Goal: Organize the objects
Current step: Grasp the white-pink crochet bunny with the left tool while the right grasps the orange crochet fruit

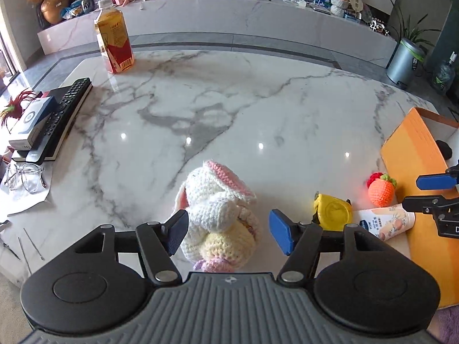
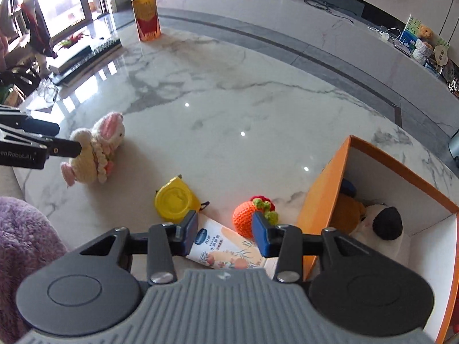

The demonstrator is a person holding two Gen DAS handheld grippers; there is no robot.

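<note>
Crochet rabbit (image 1: 221, 218) sits between our left gripper's (image 1: 229, 233) spread jaws, seemingly untouched; right gripper's (image 2: 226, 236) parted jaws straddle the tube (image 2: 229, 250).

- crochet rabbit (image 1: 221, 215): lower end hidden behind left claw body
- cream tube (image 2: 229, 248): near end hidden under right claw
- orange box (image 2: 324, 189): cut off at the edge; toys inside partly hidden
- tube print too small to read

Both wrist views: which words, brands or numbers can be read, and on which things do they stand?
"en RobotAI", start cut off: side of the left gripper.
Cream tube: blue oval logo and Chinese characters, too blurred to read.
Drink bottle: label print and barcode, too small.
Blue-and-white box: unreadable.
</note>
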